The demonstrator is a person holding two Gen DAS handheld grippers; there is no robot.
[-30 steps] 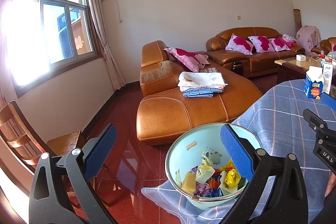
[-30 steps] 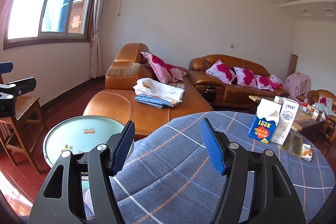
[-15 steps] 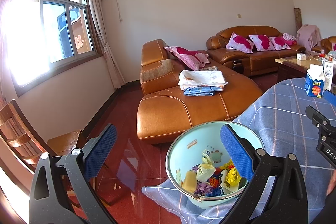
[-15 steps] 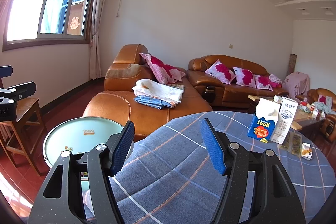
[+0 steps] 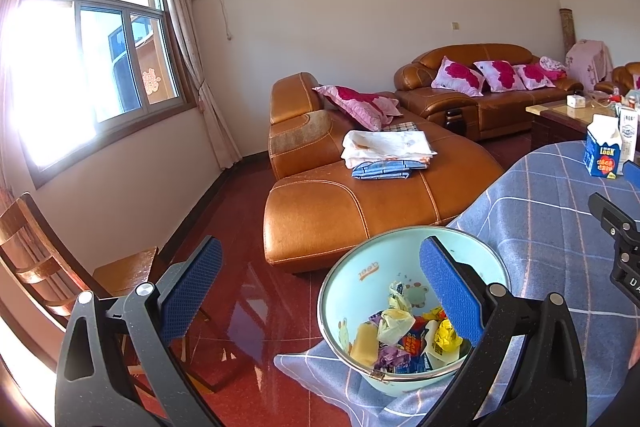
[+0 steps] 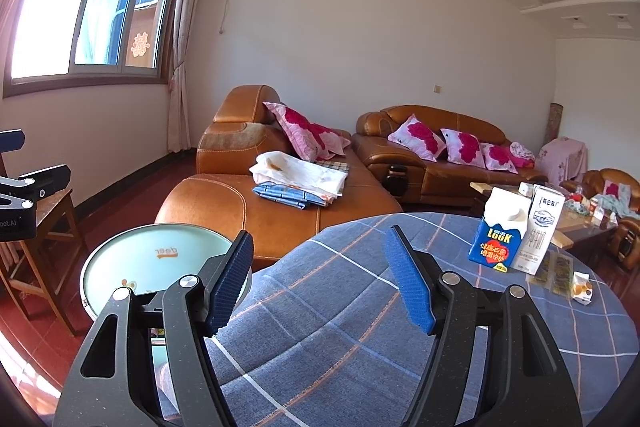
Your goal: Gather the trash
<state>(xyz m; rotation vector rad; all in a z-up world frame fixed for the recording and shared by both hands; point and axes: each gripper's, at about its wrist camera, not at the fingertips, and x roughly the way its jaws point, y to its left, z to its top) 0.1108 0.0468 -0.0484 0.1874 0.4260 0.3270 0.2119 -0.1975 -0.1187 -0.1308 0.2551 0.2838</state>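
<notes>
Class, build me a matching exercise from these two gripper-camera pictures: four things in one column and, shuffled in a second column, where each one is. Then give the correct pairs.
Things:
1. crumpled wrappers
2. blue LOOK carton
3. folded cloths
4. small snack packet

Places:
A. on the orange leather sofa
B. inside the pale blue basin
C. standing on the checked tablecloth, against a white carton
D. lying on the tablecloth, to the right of the cartons

Pairs: 1-B, 2-C, 3-A, 4-D
</notes>
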